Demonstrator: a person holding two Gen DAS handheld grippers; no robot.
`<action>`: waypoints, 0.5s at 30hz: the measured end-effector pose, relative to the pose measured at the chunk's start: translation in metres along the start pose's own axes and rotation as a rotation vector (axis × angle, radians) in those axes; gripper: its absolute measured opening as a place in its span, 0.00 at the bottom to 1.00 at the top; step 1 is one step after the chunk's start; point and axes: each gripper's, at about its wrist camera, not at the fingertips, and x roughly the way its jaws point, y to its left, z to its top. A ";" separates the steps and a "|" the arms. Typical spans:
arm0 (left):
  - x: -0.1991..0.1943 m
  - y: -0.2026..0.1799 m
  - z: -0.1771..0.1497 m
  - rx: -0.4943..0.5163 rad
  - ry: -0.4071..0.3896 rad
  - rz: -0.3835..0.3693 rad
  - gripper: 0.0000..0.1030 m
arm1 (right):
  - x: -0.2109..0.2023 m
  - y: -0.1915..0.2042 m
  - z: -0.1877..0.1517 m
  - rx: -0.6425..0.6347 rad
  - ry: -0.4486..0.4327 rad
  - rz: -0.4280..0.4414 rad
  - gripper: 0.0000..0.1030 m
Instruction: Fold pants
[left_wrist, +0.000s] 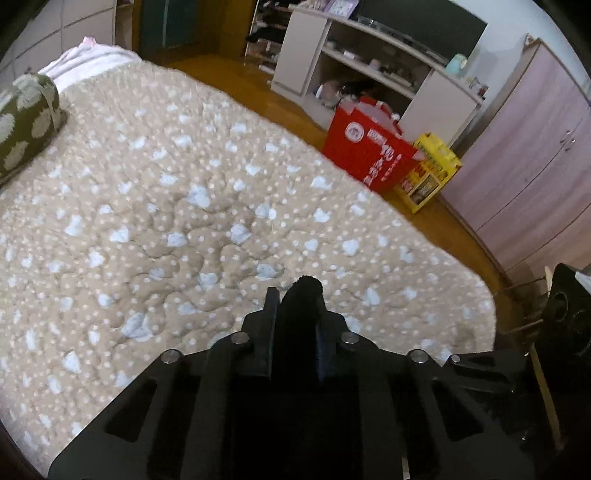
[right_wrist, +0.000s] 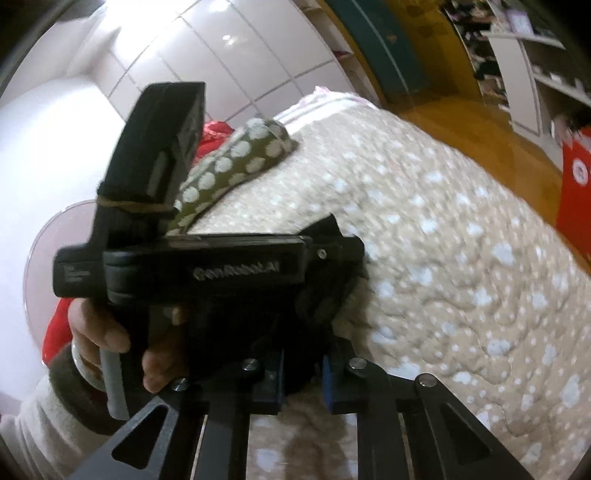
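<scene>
The black pants (left_wrist: 301, 314) show only as a bunched piece of fabric pinched between the fingers of my left gripper (left_wrist: 297, 302), held above the beige spotted bedspread (left_wrist: 177, 206). In the right wrist view my right gripper (right_wrist: 301, 363) is shut on a fold of the same black pants (right_wrist: 295, 332). The left gripper's body (right_wrist: 207, 273) and the hand holding it (right_wrist: 96, 332) fill the space just ahead of the right gripper. Most of the pants are hidden below the grippers.
A green spotted pillow (left_wrist: 26, 122) lies at the bed's far left. A red bag (left_wrist: 365, 147) and a yellow box (left_wrist: 430, 173) stand on the wooden floor beside the bed. A white shelf unit (left_wrist: 369, 70) and pink wardrobes (left_wrist: 535, 155) line the far side.
</scene>
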 end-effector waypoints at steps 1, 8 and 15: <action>-0.011 0.000 0.000 0.000 -0.024 0.002 0.14 | -0.004 0.008 0.004 -0.016 -0.010 0.010 0.14; -0.129 0.026 -0.016 -0.044 -0.217 0.064 0.14 | -0.020 0.089 0.021 -0.173 -0.067 0.141 0.13; -0.205 0.095 -0.110 -0.251 -0.277 0.236 0.14 | 0.035 0.180 -0.007 -0.322 0.052 0.291 0.13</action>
